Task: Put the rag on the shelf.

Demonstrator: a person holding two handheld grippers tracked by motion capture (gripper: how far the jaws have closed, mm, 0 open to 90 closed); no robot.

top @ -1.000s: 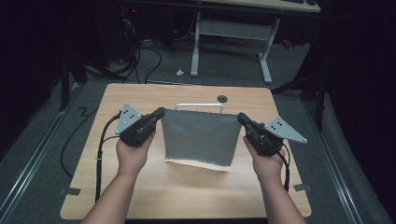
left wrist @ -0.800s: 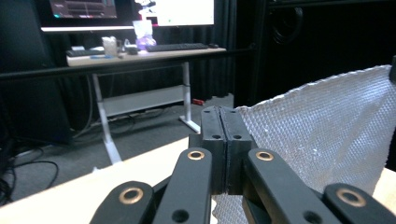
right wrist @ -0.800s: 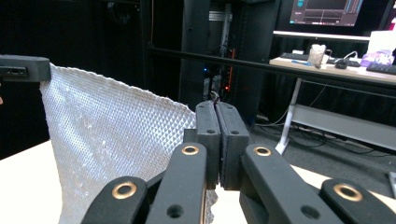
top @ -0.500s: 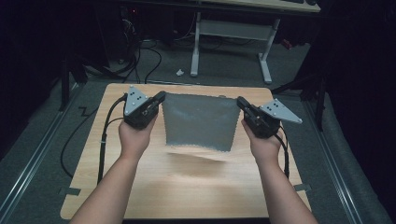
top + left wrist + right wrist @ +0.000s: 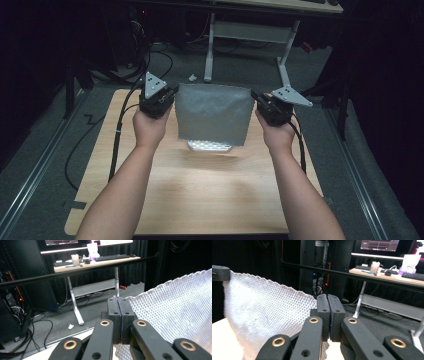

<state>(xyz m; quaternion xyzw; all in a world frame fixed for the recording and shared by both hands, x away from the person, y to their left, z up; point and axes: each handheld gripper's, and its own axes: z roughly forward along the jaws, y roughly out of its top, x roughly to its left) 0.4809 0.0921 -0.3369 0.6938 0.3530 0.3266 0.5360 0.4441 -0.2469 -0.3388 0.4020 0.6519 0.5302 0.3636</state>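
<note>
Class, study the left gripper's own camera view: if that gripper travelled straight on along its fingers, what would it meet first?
Probably the black horizontal bar crossing the view beyond the table, with the desk behind it. The left gripper, shut on the white cloth, has nothing nearer ahead, though depth is hard to judge.

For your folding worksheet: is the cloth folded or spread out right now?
Spread out: the white waffle-weave cloth hangs as one flat sheet, its top corners pinched by the left gripper and right gripper.

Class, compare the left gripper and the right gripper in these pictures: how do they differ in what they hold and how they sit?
The left gripper pinches the cloth's upper left corner, the right gripper its upper right. The left gripper's grey plate stands steeply; the right gripper's lies flatter, pointing outward. Shared: both are shut on the cloth, at about equal height, holding it stretched above the table.
</note>
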